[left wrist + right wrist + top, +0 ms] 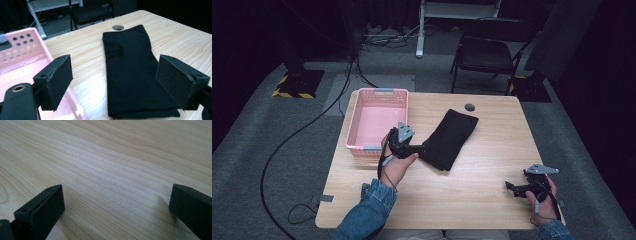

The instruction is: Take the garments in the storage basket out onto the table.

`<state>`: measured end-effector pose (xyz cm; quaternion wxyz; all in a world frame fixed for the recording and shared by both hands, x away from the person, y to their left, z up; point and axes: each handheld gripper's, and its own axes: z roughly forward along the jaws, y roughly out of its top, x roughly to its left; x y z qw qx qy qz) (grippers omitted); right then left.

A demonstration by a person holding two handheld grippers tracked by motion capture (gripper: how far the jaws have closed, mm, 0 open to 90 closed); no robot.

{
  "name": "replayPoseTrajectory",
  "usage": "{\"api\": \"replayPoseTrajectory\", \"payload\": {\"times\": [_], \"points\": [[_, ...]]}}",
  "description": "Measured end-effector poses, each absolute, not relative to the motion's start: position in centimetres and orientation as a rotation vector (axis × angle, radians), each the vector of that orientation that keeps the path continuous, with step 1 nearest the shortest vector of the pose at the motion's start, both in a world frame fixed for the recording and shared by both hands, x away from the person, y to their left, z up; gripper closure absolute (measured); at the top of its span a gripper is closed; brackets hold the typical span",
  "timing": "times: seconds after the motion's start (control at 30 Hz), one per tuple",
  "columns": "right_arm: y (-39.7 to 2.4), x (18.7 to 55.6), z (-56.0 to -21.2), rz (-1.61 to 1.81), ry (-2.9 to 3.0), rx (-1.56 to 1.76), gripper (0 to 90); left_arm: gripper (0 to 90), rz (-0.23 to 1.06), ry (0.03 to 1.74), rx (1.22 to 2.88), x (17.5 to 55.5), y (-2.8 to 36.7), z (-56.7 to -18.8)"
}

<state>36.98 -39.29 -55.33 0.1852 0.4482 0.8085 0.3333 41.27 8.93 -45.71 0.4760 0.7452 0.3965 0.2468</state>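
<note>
A folded black cloth [451,138] lies on the wooden table [482,165], slanting from the near left to the far right. My left gripper [419,150] hovers at the cloth's near end, beside the pink basket [377,120]. In the left gripper view its jaws stand wide apart, the cloth [132,72] lies ahead between them, and nothing is gripped. My right gripper [512,186] rests near the table's front right corner. Its jaws are open over bare wood [110,170].
The pink perforated basket [17,55] sits at the table's left side and looks empty. A round cable hole [469,107] is near the far edge. A black folding chair [487,55] stands behind the table, and cables run across the floor at left.
</note>
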Motion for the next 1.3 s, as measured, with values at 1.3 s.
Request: {"api": "replayPoseTrajectory", "payload": {"times": [1.3], "points": [[-39.3, 37.0, -55.3, 0.939, 2.276, 1.265, 0.0, 8.7, 0.642, 1.065, 1.784, 37.7, 15.3, -47.1]]}}
